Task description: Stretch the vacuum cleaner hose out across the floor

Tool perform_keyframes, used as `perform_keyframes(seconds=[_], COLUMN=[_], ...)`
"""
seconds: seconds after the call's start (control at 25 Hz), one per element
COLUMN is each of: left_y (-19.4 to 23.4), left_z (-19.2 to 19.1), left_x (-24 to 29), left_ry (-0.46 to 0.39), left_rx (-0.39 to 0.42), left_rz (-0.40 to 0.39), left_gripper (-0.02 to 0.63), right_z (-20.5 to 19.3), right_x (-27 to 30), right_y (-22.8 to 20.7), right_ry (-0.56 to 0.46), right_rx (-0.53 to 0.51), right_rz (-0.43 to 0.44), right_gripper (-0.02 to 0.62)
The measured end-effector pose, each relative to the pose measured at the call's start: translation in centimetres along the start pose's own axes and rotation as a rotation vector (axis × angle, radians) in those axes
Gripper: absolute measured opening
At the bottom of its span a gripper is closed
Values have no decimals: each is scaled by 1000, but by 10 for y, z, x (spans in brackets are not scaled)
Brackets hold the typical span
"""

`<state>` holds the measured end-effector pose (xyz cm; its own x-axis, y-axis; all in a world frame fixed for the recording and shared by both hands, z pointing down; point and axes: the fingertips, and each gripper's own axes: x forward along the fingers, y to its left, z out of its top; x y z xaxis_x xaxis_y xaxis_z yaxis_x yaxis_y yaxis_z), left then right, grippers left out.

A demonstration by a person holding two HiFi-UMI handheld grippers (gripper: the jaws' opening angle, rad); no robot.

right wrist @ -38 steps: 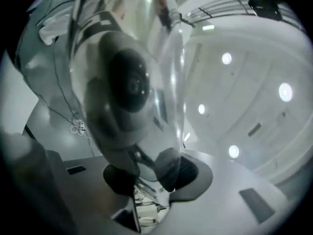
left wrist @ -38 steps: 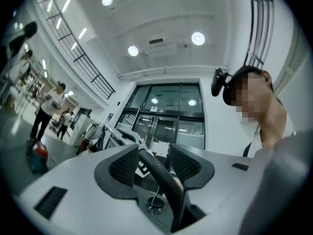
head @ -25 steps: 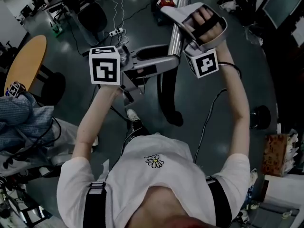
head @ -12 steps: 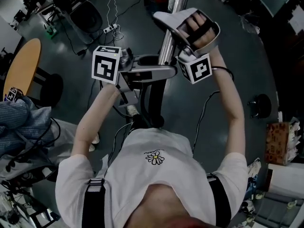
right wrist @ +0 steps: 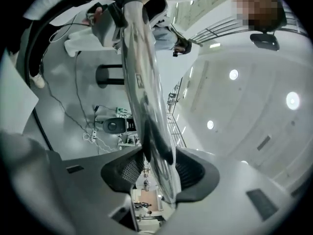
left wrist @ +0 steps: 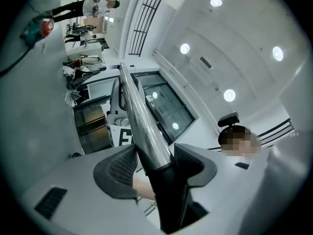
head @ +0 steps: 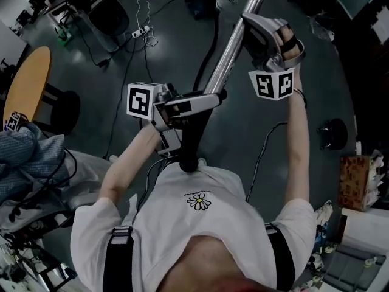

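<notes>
Fig. One chrome vacuum wand [head: 230, 50], two grippers: my left gripper [left wrist: 155, 166], jaws just closing, clamps it at the black cuff [left wrist: 168, 195]; my right gripper [right wrist: 156, 173], jaws just opening, loosely straddles it.

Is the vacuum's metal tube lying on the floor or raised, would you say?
Raised: the metal tube slants through the air, clear of the floor.

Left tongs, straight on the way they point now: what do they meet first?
The chrome wand. It already sits between the left tongs, whose jaws have just been closing on it. Past it, probably the right tongs, but depth is unclear.
</notes>
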<state>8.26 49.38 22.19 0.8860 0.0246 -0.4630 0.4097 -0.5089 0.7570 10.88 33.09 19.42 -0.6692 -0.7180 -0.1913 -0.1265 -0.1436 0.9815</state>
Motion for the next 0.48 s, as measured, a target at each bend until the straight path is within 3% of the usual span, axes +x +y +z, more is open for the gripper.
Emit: perform_keyframes(seconds=[0.04, 0.08, 0.12, 0.2, 0.24, 0.28, 0.32, 0.4, 0.48], left_y=[0, -1, -1, 0, 2, 5, 9, 16, 19], left_z=[2, 4, 5, 8, 8, 5, 0, -12, -21], left_x=[-4, -9, -16, -26, -27, -25, -23, -19, -15], left_ry=[-13, -29, -44, -50, -30, 5, 47, 119, 154], left_rx=[-2, 1, 12, 73, 124, 181, 235, 309, 345], left_rz=[-6, -7, 3, 56, 97, 141, 182, 226, 228], left_gripper=[239, 239, 239, 239, 239, 239, 239, 241, 241], right_z=[-13, -33, -59, -110, -126, -128, -115, -65, -29], right_x=[-3, -10, -18, -35, -40, -40, -35, -13, 8], right_y=[-3, -8, -15, -29, -34, -35, -33, -22, -14], right_ry=[27, 54, 75, 73, 41, -14, -85, -226, -339], right_rx=[55, 201, 450, 1123, 1454, 1717, 1886, 2049, 2210], right_rz=[-6, -30, -69, -138, -135, -84, 16, 260, 403], right_gripper=[186, 186, 184, 185, 184, 184, 184, 185, 186])
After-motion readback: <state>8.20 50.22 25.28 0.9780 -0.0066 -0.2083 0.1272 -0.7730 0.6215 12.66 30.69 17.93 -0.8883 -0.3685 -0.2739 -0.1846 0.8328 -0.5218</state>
